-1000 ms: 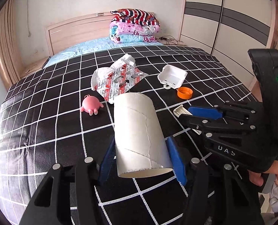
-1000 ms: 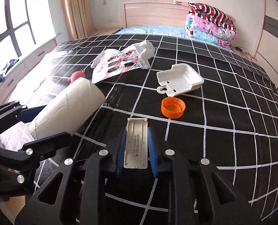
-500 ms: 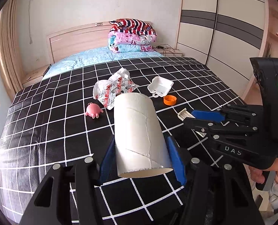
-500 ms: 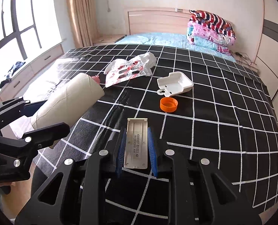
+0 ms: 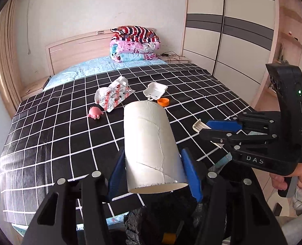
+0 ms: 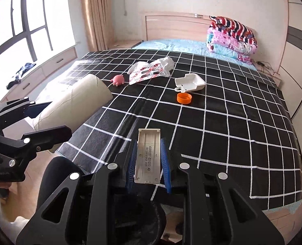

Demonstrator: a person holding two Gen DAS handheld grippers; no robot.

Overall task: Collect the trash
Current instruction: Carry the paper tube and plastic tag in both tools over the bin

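My left gripper [image 5: 154, 171] is shut on a white cardboard tube [image 5: 151, 145], held above the foot of the bed; the tube also shows in the right wrist view [image 6: 73, 106]. My right gripper [image 6: 148, 163] is shut on a flat beige plastic cover [image 6: 148, 155], also past the bed's foot edge; it shows in the left wrist view [image 5: 220, 130]. On the black checked bedspread [image 6: 222, 122] lie an orange bottle cap [image 6: 184, 98], a white plastic casing [image 6: 189, 82], a crumpled red-and-white wrapper [image 6: 151, 71] and a pink toy [image 6: 118, 79].
Folded quilts [image 5: 134, 42] are stacked at the headboard. A wardrobe [image 5: 232, 30] stands to the right of the bed, a window and low cabinets [image 6: 28, 77] to the left. A black bag [image 5: 161, 224] lies below the left gripper.
Both grippers have pulled back and up from the bed, each carrying its item. The trash on the bed now looks farther away.
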